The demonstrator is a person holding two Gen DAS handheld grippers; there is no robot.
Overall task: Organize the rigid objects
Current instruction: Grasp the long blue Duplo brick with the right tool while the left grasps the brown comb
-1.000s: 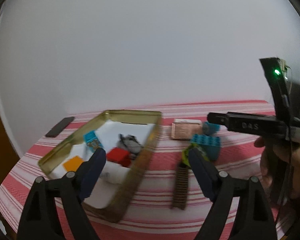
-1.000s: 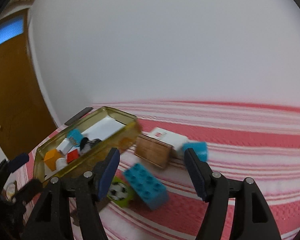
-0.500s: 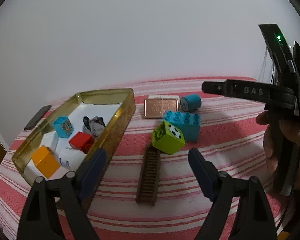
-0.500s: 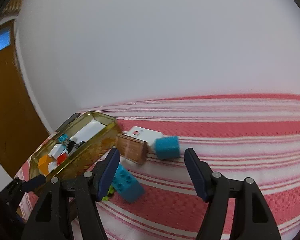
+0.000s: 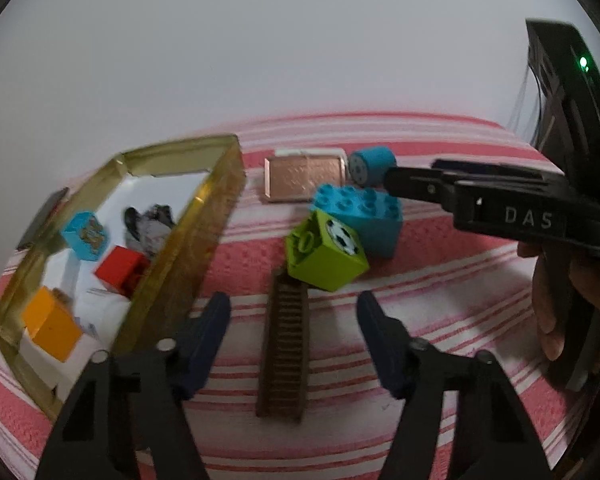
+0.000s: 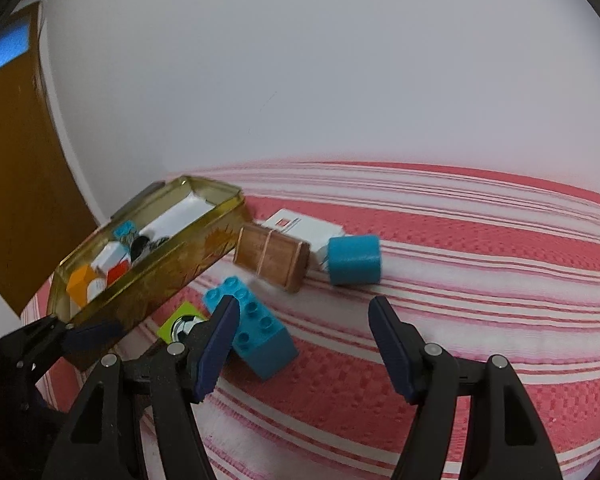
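A brown ladder piece (image 5: 286, 340) lies on the striped cloth between the fingers of my left gripper (image 5: 293, 308). Its jaws are closing, and a gap still shows on both sides of the ladder. Just beyond it sit a green football block (image 5: 324, 252), a blue studded brick (image 5: 364, 212), a copper box (image 5: 304, 178) and a blue cylinder (image 5: 370, 166). My right gripper (image 6: 305, 308) hangs open over the cloth, with nothing between its fingers and the blue brick (image 6: 256, 328) by its left finger. A gold tin (image 5: 216, 216) at the left holds several blocks.
A person's hand (image 5: 556, 300) holds the right gripper at the right edge of the left wrist view. A white card box (image 6: 304, 226) lies behind the copper box (image 6: 272, 258). A dark flat object (image 5: 44, 216) lies beyond the tin. A white wall backs the table, with a brown door (image 6: 16, 184) at the left.
The left gripper has tipped down and come in over the ladder piece, and its fingers now stand closer together. The right gripper has hardly moved.
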